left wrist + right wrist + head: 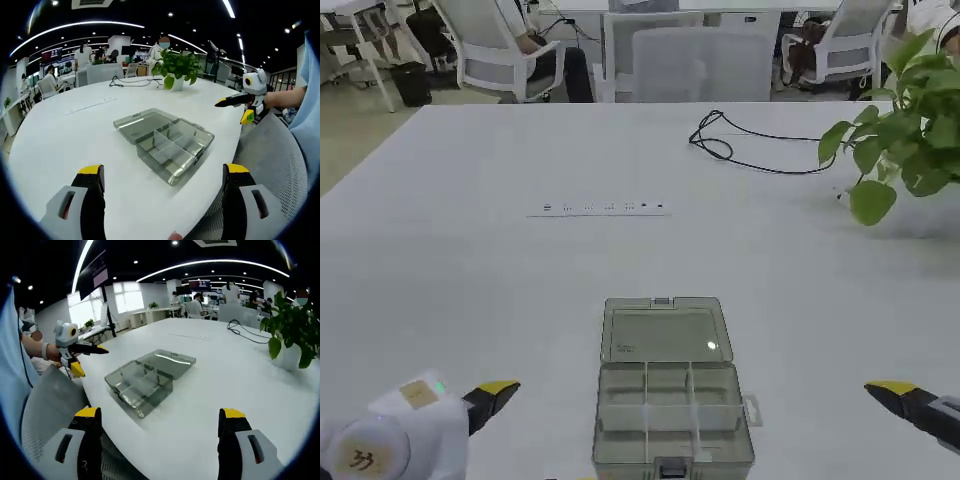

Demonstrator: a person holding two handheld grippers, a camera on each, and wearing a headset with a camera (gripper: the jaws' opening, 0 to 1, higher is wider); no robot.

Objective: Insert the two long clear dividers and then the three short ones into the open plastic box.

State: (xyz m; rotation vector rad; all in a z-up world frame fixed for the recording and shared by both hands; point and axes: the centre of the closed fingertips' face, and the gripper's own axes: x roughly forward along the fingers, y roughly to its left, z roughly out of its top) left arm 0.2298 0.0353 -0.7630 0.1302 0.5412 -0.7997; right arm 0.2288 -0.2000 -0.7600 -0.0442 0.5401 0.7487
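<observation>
The box [604, 425] is seen open on the white table [470, 270], near the front edge, with its lid [665, 335] laid flat behind it. Clear dividers [667, 406] are stood in the base, splitting it into compartments. The left gripper [163, 172] is held released and empty, jaws wide apart, left of the box. The right gripper [160, 415] is likewise spread and empty on its right. The box is touched by neither. A plant [905, 130] is set farther back.
</observation>
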